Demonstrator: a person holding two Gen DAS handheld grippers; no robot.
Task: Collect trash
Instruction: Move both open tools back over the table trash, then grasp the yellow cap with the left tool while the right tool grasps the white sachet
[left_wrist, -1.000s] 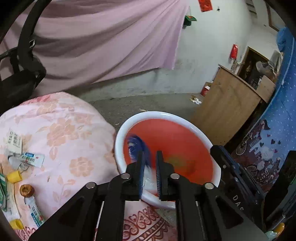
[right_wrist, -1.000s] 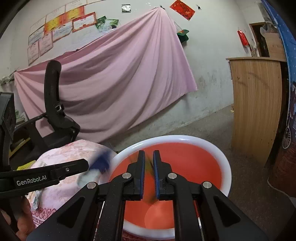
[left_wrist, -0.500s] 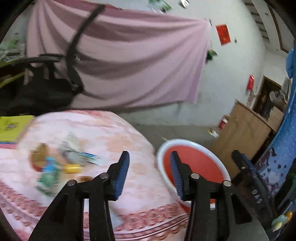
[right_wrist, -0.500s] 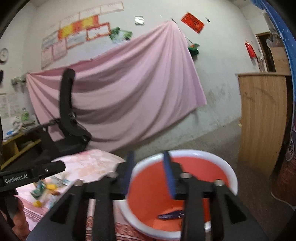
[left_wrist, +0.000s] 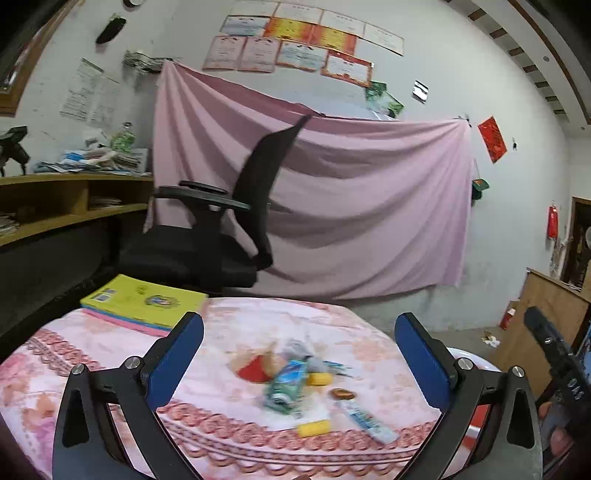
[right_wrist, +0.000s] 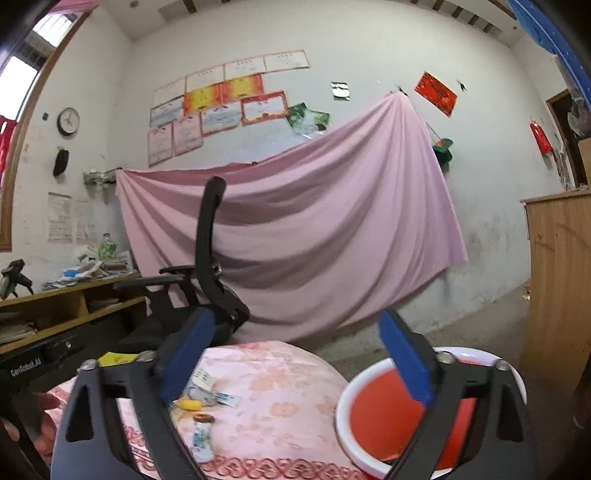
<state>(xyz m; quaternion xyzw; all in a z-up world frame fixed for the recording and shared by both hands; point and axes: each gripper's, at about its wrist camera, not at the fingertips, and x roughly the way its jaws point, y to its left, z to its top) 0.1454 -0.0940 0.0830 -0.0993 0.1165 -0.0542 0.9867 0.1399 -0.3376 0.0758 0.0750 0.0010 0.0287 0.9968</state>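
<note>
Right wrist: "GenRobot.AI" on left gripper (right_wrist: 26, 373) body.

Two yellow caps (left_wrist: 320, 379), one basin (right_wrist: 345, 397)

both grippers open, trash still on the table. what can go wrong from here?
1. The wrappers, yellow caps and tube lie bunched, so the open left gripper may grab several or knock some away.
2. The tube sits near the table's front edge and could slide off.
3. The basin stands beside the table, so a short drop lands on the floor.
</note>
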